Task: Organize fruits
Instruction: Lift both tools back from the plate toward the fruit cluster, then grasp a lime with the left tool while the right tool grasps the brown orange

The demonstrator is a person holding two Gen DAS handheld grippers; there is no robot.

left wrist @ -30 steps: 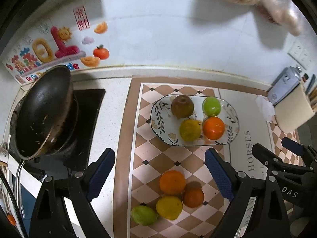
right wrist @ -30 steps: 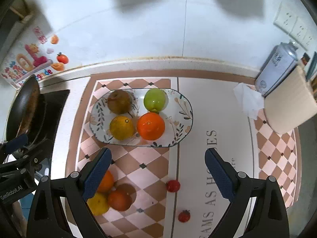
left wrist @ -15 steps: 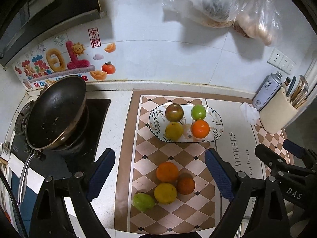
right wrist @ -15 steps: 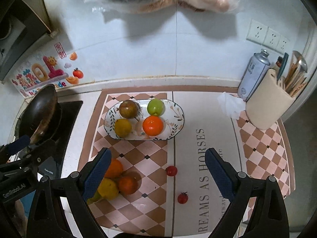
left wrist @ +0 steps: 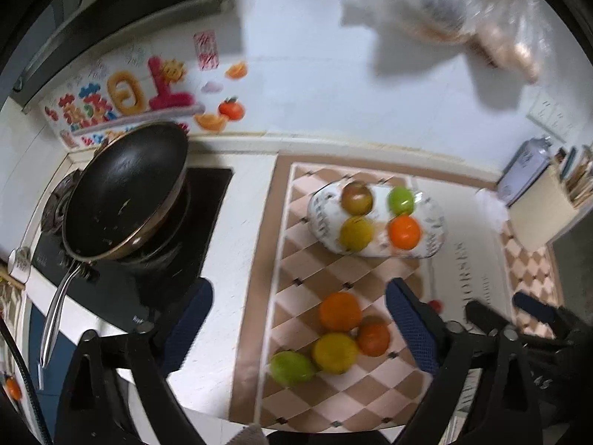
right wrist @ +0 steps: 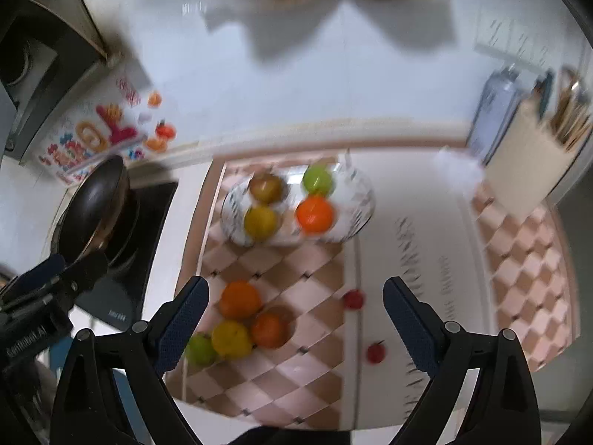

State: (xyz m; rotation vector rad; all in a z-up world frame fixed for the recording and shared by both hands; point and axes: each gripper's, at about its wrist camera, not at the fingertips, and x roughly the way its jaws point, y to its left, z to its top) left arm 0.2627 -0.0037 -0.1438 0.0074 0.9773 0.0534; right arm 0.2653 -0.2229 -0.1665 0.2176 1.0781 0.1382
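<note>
A patterned oval plate (left wrist: 318, 218) (right wrist: 365, 200) holds a brown fruit (left wrist: 356, 197), a green one (left wrist: 401, 200), a yellow one (left wrist: 356, 233) and an orange (left wrist: 404, 231). Nearer on the checkered mat lie an orange (left wrist: 340, 311), a darker orange (left wrist: 373, 339), a yellow fruit (left wrist: 334, 352) and a green fruit (left wrist: 292, 368). Two small red tomatoes (right wrist: 353, 299) (right wrist: 376, 353) lie to their right. My left gripper (left wrist: 299, 285) hangs above the loose fruit, its jaws opening with nothing between them. My right gripper (right wrist: 295, 282) is open and empty, above the mat.
A black frying pan (left wrist: 126, 193) sits on the stove at the left. A beige utensil holder (left wrist: 545, 207), a spray can (left wrist: 522, 170) and a crumpled tissue (right wrist: 457, 167) stand at the back right. Plastic bags (left wrist: 444, 3) hang on the white wall.
Both grippers have drawn back from the plate, which now looks smaller and farther off. More of the wall and the hanging bags shows. Both views are now blurred.
</note>
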